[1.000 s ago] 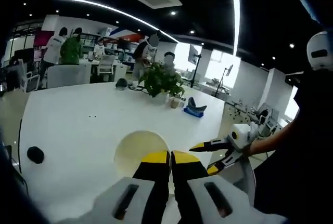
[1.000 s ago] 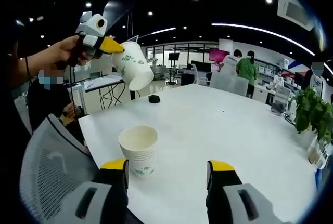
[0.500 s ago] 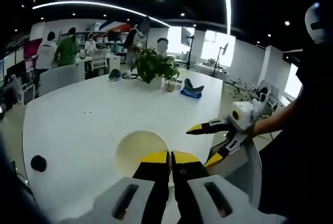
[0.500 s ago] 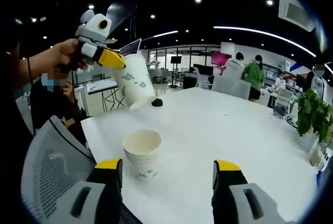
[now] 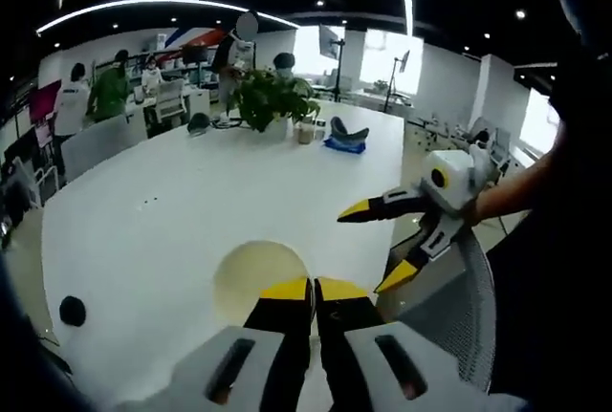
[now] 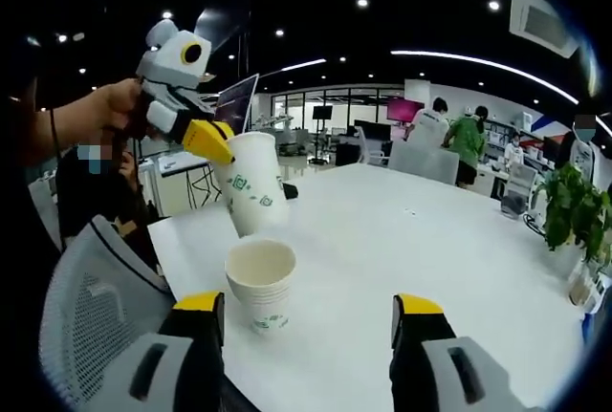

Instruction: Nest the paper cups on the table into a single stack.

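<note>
**Left tool holding one cup above the stack**

Left tool is gripping a single paper cup by its rim, jaws pinched on the cup wall, and I am holding it tilted, its base pointing down toward the stack of paper cups standing on the white surface. In the right gripper view the held cup is hanging just above the stack's open mouth, slightly to its left, not yet inside it; whether its base is touching the rim I cannot tell. In the left gripper view my own left tool is showing its yellow-tipped jaws pressed together, with the cup's pale open mouth sitting just beyond them.

Both the held cup and the stack are carrying green printing on their sides, a logo and some marks, but it is too small and blurred for me to read any word or brand.

My right tool is waiting with its jaws spread wide and nothing between them, close to the near side of the stack. From the left gripper view I am seeing that same right tool coming in from the right, jaws splayed, my hand behind it.

Farther off, a potted plant is standing on the surface, and a small black object is lying near its edge. A grey mesh chair is sitting beside the surface.
</note>
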